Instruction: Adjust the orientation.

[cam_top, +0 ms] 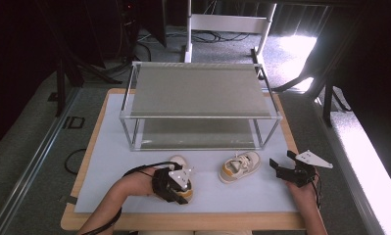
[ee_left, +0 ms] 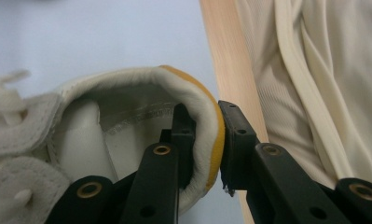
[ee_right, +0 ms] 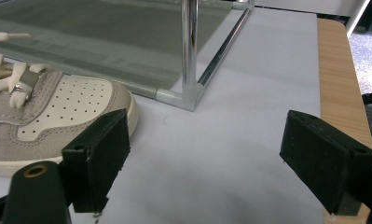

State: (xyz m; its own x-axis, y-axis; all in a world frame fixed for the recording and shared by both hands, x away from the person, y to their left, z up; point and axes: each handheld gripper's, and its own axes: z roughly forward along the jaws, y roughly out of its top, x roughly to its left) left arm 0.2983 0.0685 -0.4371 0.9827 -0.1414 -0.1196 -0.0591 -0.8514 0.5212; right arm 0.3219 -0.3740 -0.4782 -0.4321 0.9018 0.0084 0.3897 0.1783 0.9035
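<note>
A big table (cam_top: pixel 85 161) with a wooden edge has a white sheet (cam_top: pixel 109 166) spread over most of its top. At the far side of the sheet stands a shoe rack (cam_top: pixel 198 105). It has shiny metal bars and two grey shelves, one above the other. Both shelves are bare.

In front of the rack, on the white sheet, are two small shoes. They sit near each other but do not touch.

The right shoe (cam_top: pixel 239 166) is grey and white with white laces and a yellow sole. It lies just in front of the lower shelf, with nothing holding it. In the right gripper view its toe (ee_right: pixel 76 100) has many tiny holes and sits close beside one jaw.

The left shoe (cam_top: pixel 182 188) is nearer the person's edge of the table. It is partly hidden under the left gripper (cam_top: pixel 176 183). In the left gripper view the back rim of this shoe (ee_left: pixel 207 126) is white inside and yellow outside. One black jaw is inside the shoe and the other is outside, and they pinch the heel wall tight between them.

The right gripper (cam_top: pixel 283 166) is off to the right of the right shoe. Its jaws are wide apart with nothing between them but the white sheet.
</note>
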